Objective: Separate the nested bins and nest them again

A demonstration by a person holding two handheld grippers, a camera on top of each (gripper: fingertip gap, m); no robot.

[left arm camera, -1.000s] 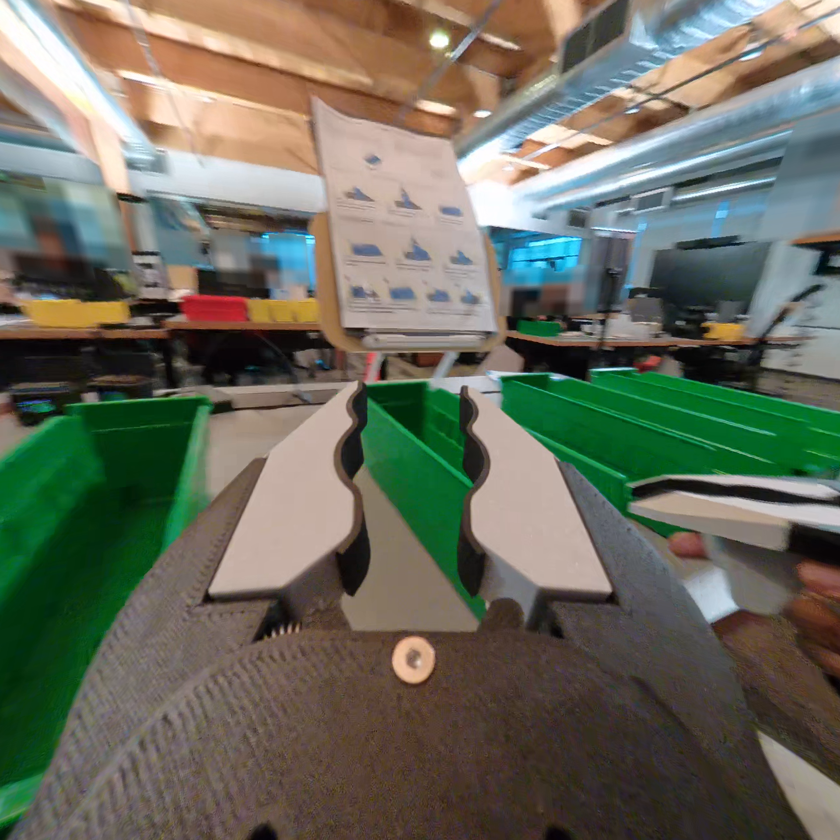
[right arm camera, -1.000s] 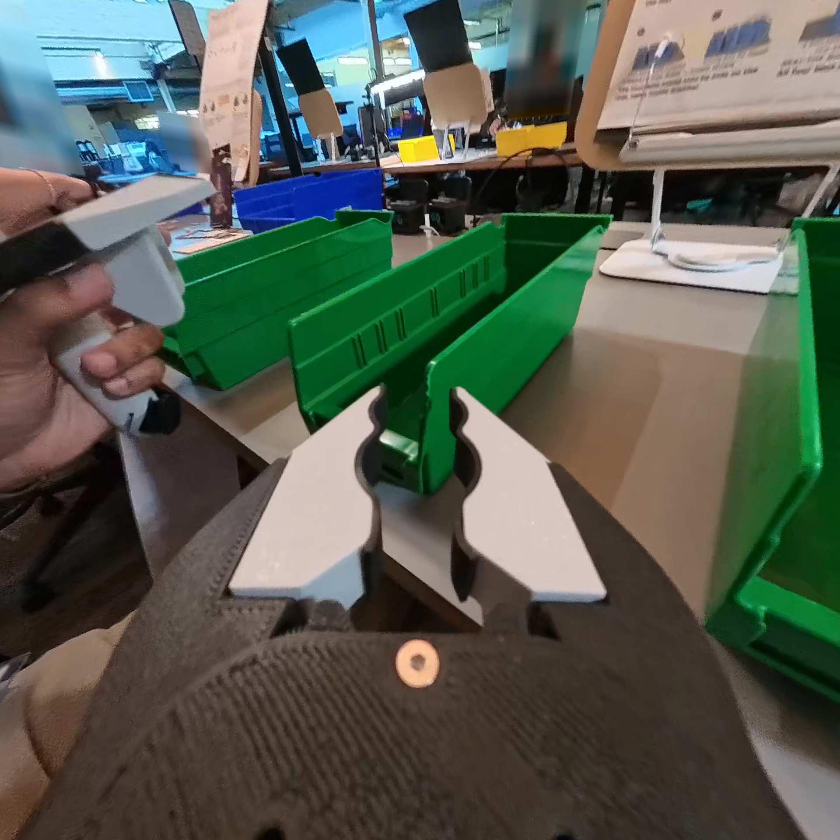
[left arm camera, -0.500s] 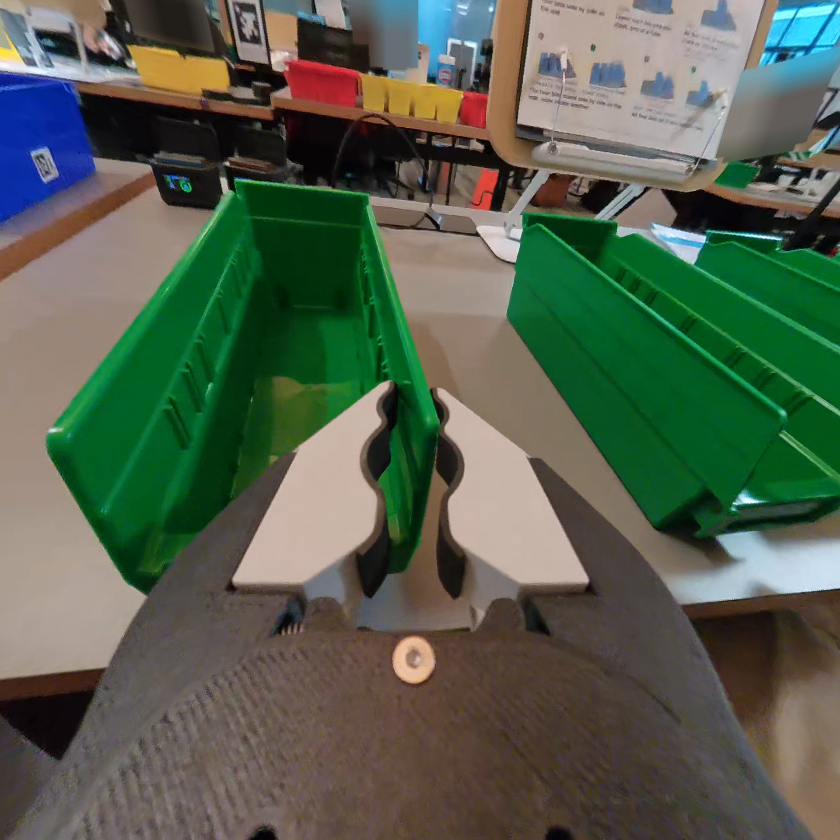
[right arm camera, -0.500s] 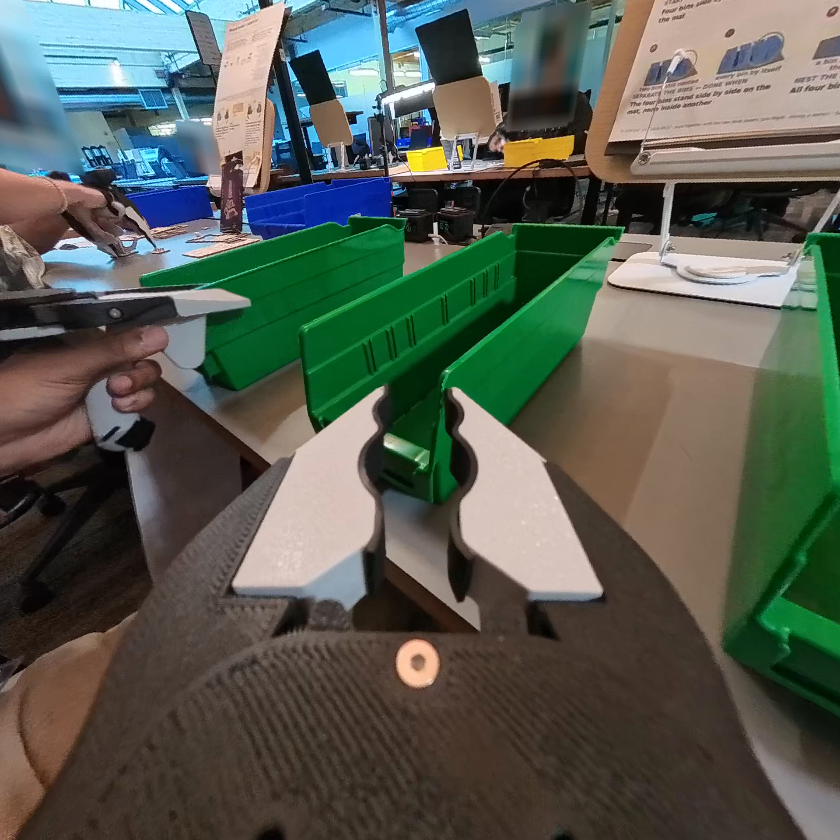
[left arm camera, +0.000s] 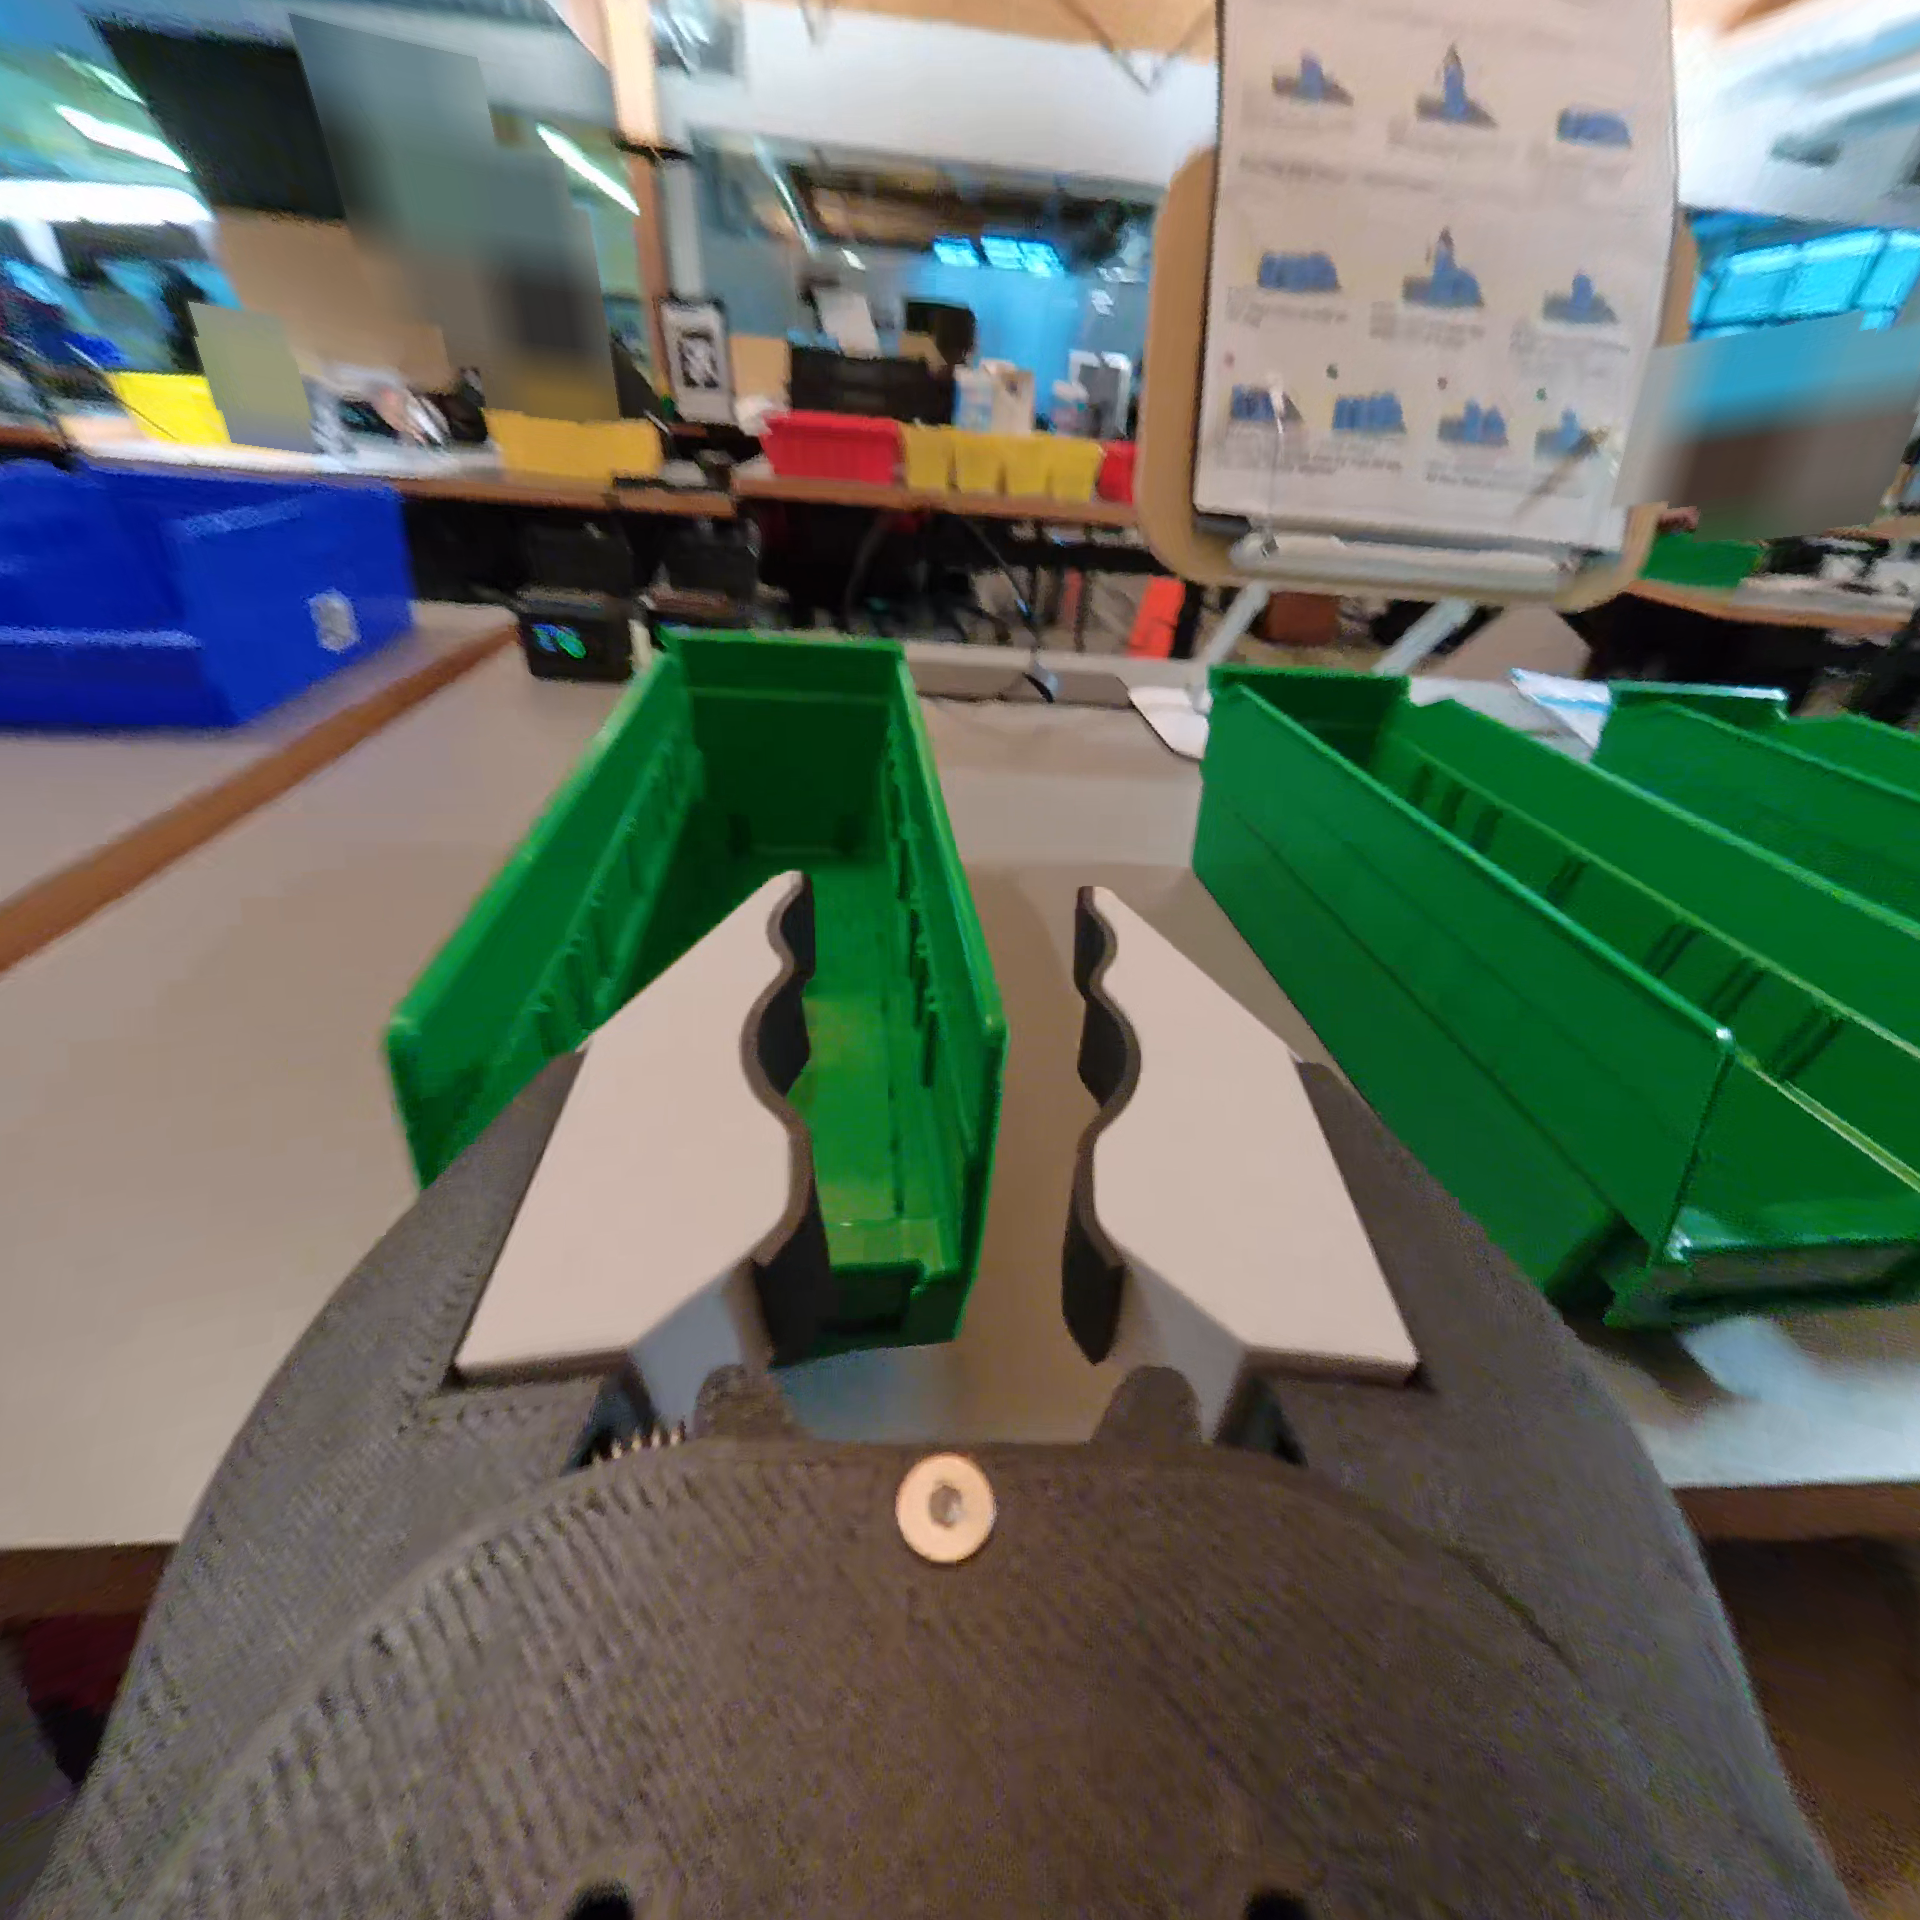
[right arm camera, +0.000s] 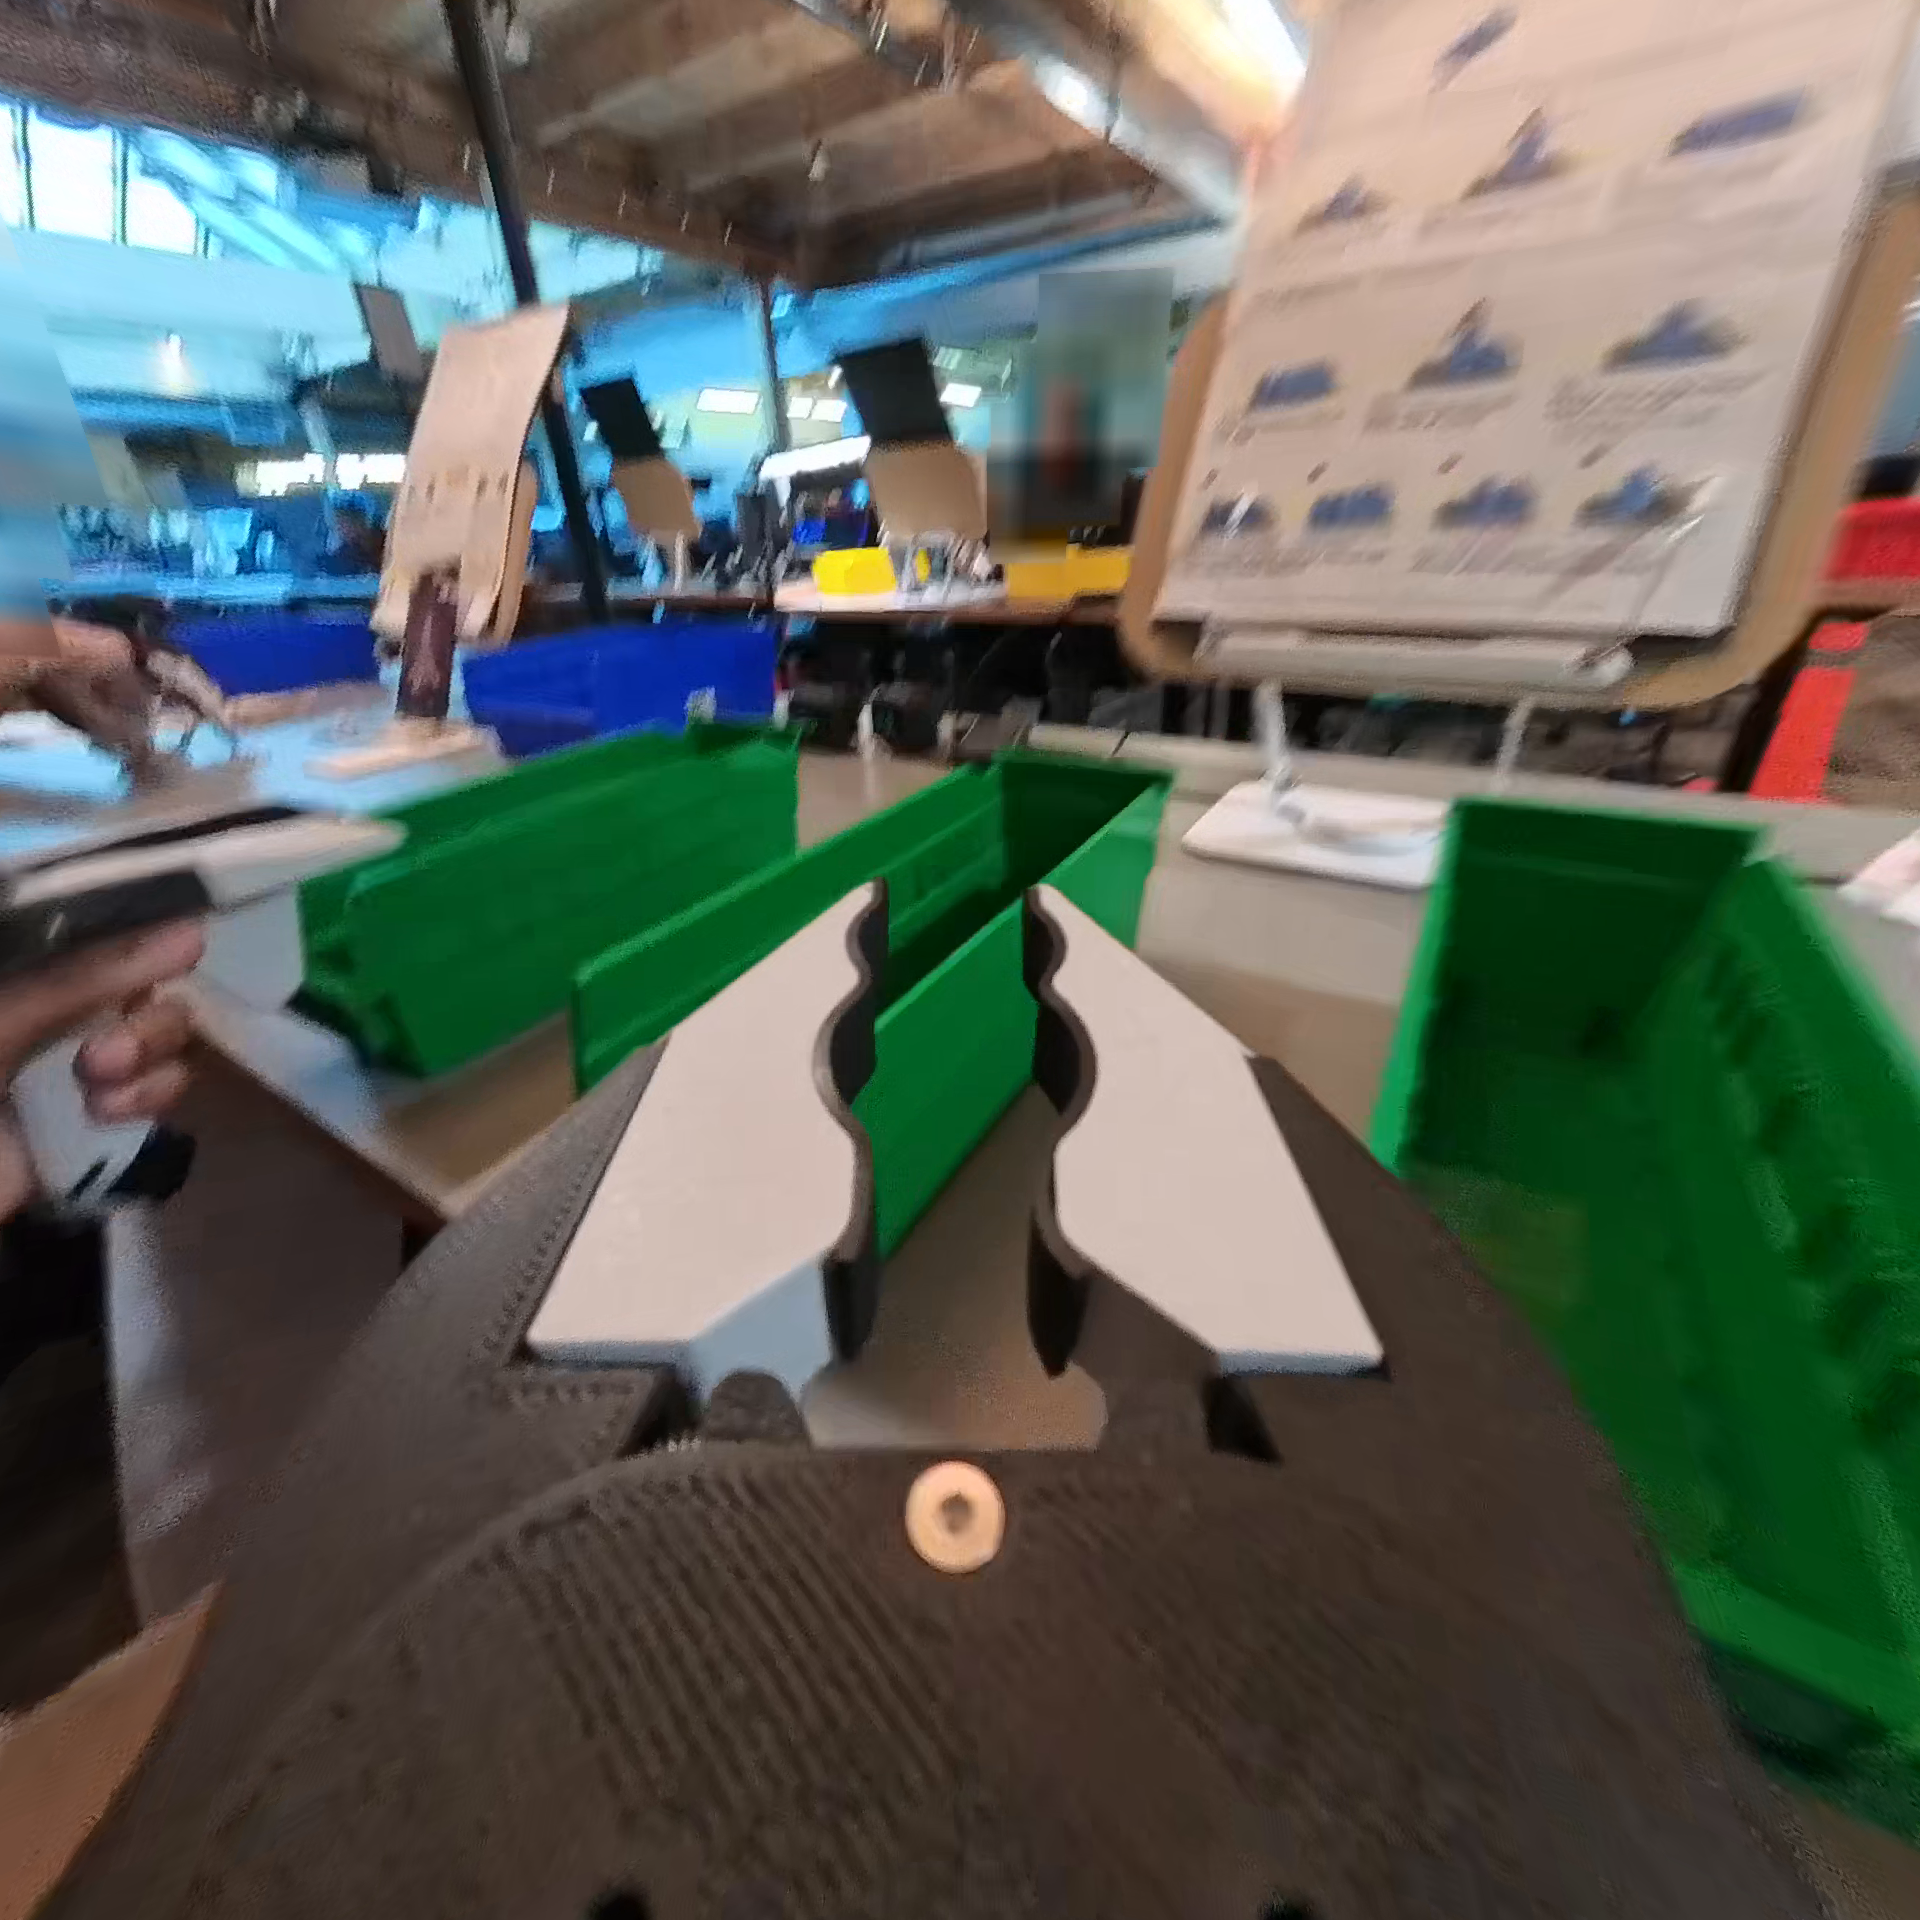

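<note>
Left tool (left arm camera: pixel 940 904): jaws spread wide, nothing between the pads; it hangs over the near end of a single green bin (left arm camera: pixel 727 935), left finger over the bin's inside, right finger outside its right wall, no contact seen. That bin stands lengthwise on the grey tabletop (left arm camera: pixel 208 1091), open top up, near the front edge. To its right, well apart, a nested pair of green bins (left arm camera: pixel 1455 1018), one seated inside the other; further green bins (left arm camera: pixel 1766 769) at far right, count unclear.

Right tool (right arm camera: pixel 956 904): jaws open, straddling the right wall of a long green bin (right arm camera: pixel 935 1039) near its near end; pads stand clear of the wall on both sides, so no grip. Left of that bin, another green bin or nested pair (right arm camera: pixel 540 914), blurred; cannot tell which. On the right, close to the camera, a green bin (right arm camera: pixel 1610 1039), heavily blurred.

In the right wrist view the left tool shows at the left edge, held in a person's hand (right arm camera: pixel 104 1018).

Far side of tabletop: a clipboard stand with an illustrated sheet (left arm camera: pixel 1423 270); blue bins (left arm camera: pixel 187 603) on the neighbouring table at left.
</note>
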